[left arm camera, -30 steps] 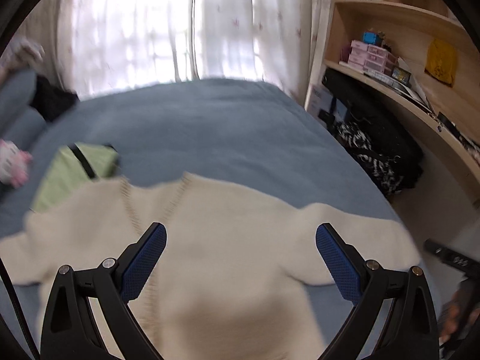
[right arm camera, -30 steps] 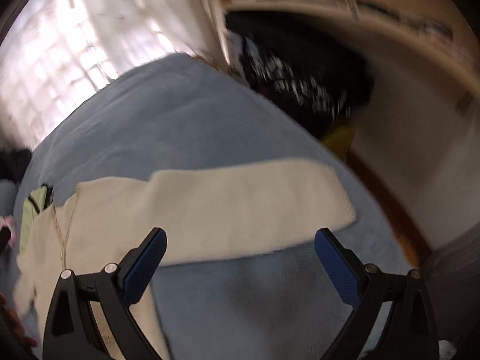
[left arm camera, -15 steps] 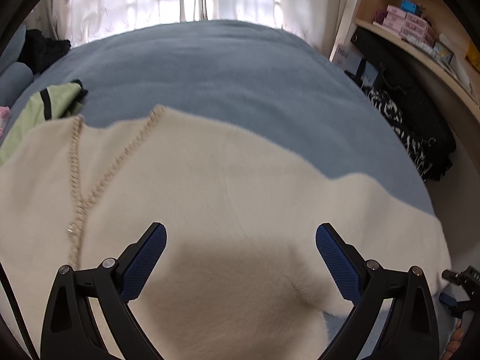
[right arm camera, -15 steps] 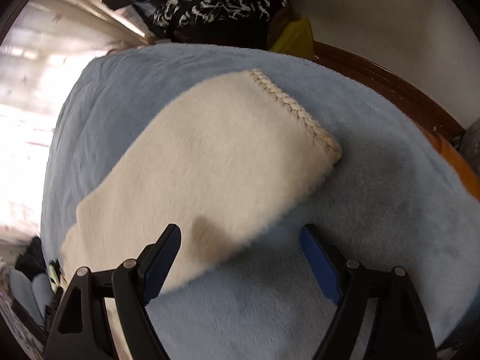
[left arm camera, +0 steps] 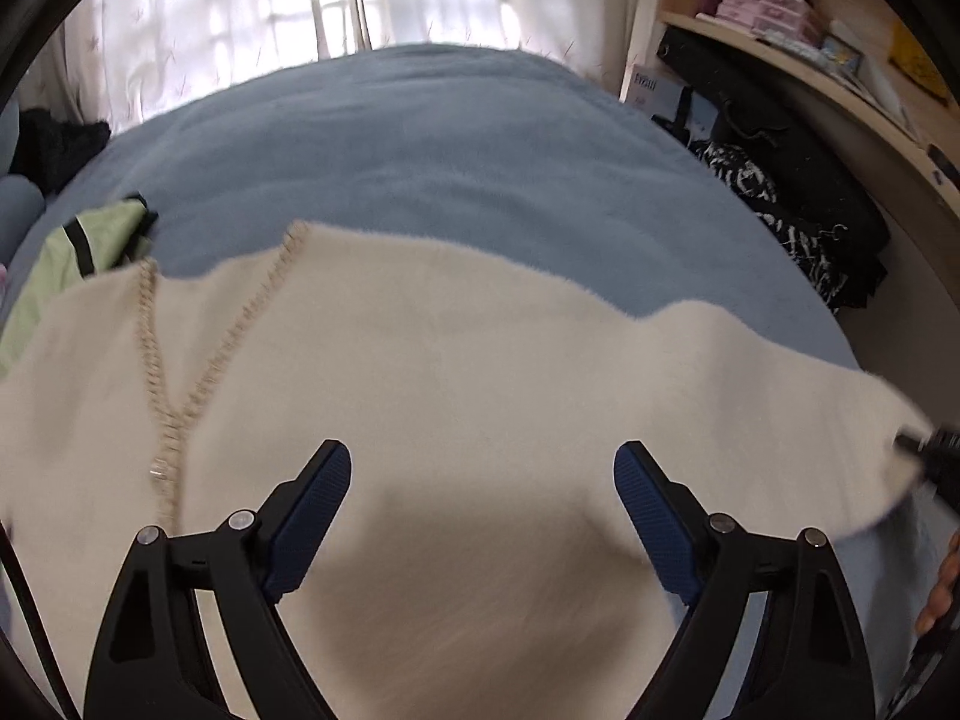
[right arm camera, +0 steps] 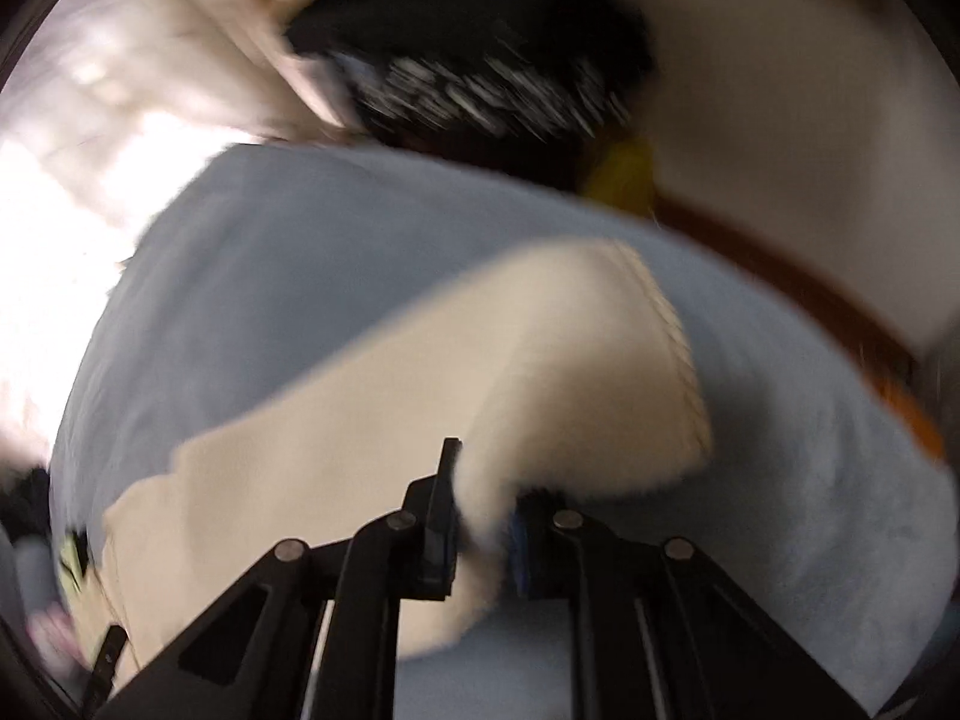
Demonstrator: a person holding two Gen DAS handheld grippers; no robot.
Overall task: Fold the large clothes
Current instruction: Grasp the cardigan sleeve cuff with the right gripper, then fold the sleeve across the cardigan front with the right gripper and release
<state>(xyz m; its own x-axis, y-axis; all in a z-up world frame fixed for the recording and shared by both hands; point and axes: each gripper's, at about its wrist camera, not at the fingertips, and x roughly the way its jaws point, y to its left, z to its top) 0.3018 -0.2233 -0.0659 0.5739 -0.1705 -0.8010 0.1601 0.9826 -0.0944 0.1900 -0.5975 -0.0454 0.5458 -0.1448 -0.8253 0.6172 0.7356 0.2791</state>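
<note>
A large cream fuzzy cardigan (left arm camera: 456, 372) with a beaded V neckline lies spread on a blue bed (left arm camera: 420, 144). My left gripper (left arm camera: 483, 480) is open and hovers over the cardigan's body, holding nothing. My right gripper (right arm camera: 483, 516) is shut on the cardigan's right sleeve (right arm camera: 540, 372) near its braided cuff, and the sleeve is bunched and lifted at the grip. The right gripper's tip also shows in the left wrist view (left arm camera: 930, 450) at the sleeve end.
A green garment (left arm camera: 84, 252) lies at the bed's left side by the cardigan's shoulder. Dark bags and patterned clothes (left arm camera: 798, 204) sit beside the bed on the right, under wooden shelves (left arm camera: 840, 66). The bed's wooden edge (right arm camera: 810, 300) runs just past the cuff.
My right gripper has closed on the sleeve near the cuff and raised it. My left gripper stayed open over the cardigan and drew back a little.
</note>
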